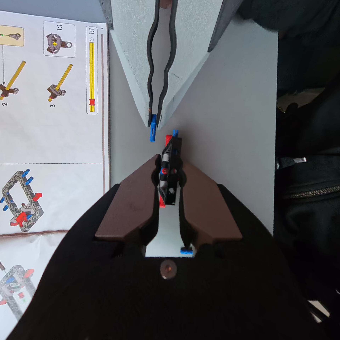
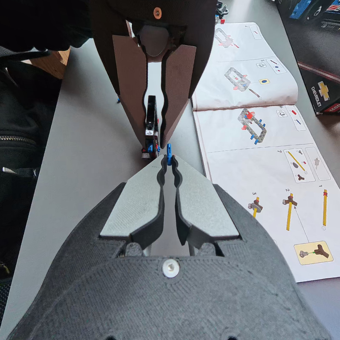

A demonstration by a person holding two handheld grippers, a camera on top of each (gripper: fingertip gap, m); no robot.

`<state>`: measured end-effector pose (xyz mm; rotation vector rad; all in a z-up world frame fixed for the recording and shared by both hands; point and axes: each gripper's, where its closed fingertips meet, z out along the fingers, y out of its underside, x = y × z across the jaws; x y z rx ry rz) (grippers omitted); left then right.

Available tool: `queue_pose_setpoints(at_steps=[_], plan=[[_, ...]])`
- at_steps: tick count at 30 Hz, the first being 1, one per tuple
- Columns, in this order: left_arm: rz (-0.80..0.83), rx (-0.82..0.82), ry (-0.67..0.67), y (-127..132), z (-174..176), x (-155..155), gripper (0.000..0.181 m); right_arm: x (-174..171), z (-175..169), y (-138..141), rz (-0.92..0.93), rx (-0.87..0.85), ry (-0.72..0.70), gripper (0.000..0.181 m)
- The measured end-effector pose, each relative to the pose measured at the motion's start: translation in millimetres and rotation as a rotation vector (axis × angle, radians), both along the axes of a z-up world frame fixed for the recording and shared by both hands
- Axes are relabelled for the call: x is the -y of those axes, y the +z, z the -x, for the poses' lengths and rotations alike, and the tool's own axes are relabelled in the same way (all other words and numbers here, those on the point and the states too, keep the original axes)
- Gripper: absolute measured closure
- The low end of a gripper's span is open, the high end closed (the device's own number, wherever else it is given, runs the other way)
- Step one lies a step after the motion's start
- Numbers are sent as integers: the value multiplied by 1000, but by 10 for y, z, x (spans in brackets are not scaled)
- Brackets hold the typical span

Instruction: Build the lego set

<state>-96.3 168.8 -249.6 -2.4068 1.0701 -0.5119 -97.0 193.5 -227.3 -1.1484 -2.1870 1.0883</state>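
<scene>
Lego frame (image 1: 170,173) in left tool (image 1: 170,165); printed box (image 2: 320,55) nearby.

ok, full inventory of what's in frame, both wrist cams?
frame assembly: 1, black with red, blue and grey bits, held on edge in the left gripper
blue pin: 1, in the right gripper's tips, beside the assembly, apart from it
loose blue pin: 1, on the table under the left gripper
instruction booklet: 1, white, open on the table
set box: 1, dark, beyond the booklet
small loose parts: a few, far end of the booklet, too small to count
bag: 1, black, off the table edge
table: 1, grey
left gripper: brown fingers
right gripper: grey fingers
</scene>
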Motion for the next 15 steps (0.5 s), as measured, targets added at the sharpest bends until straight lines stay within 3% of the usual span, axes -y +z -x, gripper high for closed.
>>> queue_pose_setpoints(at_steps=[7,11,15], plan=[[-8,52,14,71,36,80,151,-35,4,-5,-17,-12,-14,179],[-68,63,23,314,119,141,142,-90,-9,97,-11,-41,-36,179],[-175,99,91,638,131,-8,155,-51,-18,336,-34,-162,-36,180]])
